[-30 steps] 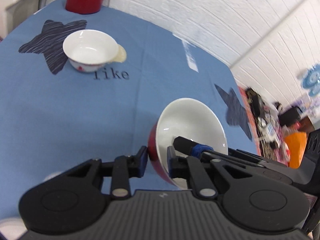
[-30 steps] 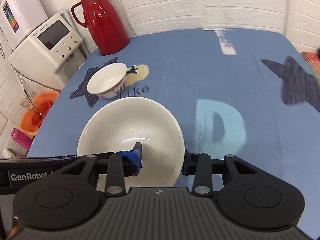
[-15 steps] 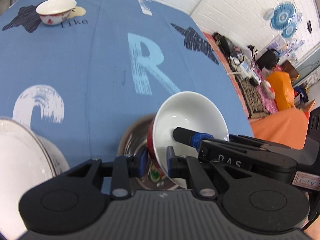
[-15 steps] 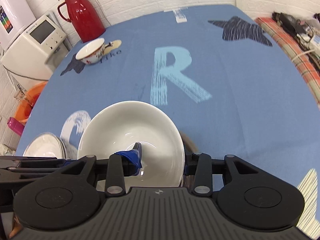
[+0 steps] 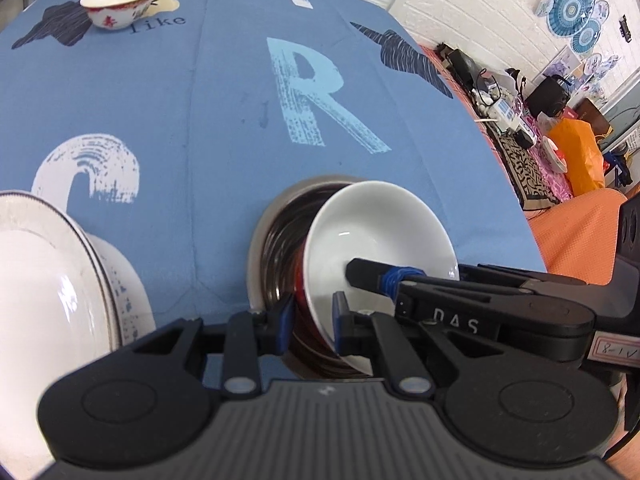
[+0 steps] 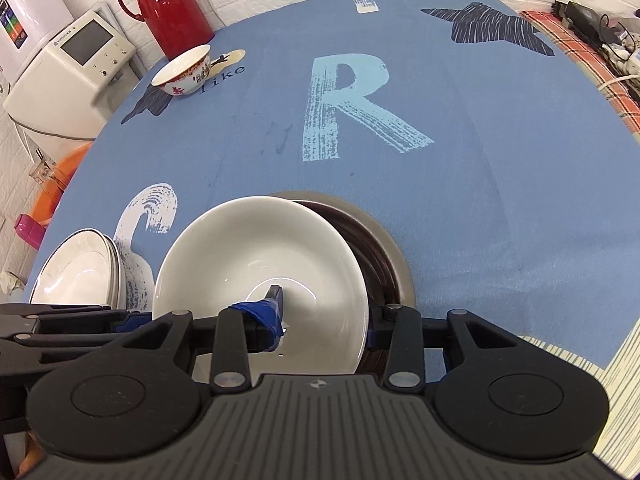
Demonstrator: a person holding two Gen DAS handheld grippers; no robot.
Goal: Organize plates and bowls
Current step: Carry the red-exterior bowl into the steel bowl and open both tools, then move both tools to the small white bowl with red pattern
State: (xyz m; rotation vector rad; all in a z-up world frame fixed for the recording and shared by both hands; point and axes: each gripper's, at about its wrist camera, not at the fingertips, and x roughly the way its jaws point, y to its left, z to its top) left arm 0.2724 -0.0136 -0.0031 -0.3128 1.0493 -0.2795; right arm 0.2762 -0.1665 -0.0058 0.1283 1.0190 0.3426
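A bowl [image 5: 380, 224], white inside and red outside, hangs tilted in the mouth of a steel bowl [image 5: 276, 216] near the table's front edge. My left gripper [image 5: 312, 318] is shut on its near rim, one finger inside and one outside. My right gripper [image 6: 324, 320] is shut on the same bowl [image 6: 260, 256], its blue-taped finger [image 6: 272, 308] down in the hollow. The steel bowl [image 6: 388, 240] shows behind and to the right. I cannot tell whether the held bowl touches the steel one.
A stack of white bowls [image 5: 48, 280] [image 6: 80, 268] stands just left of the steel bowl. A small red-patterned bowl [image 6: 184, 70] sits far left by a red thermos [image 6: 168, 4] and a white appliance [image 6: 72, 64]. A blue cloth [image 6: 480, 160] covers the table.
Both grippers carried the bowl back from beside the small patterned bowl to the front of the table. It has dropped lower into the steel bowl.
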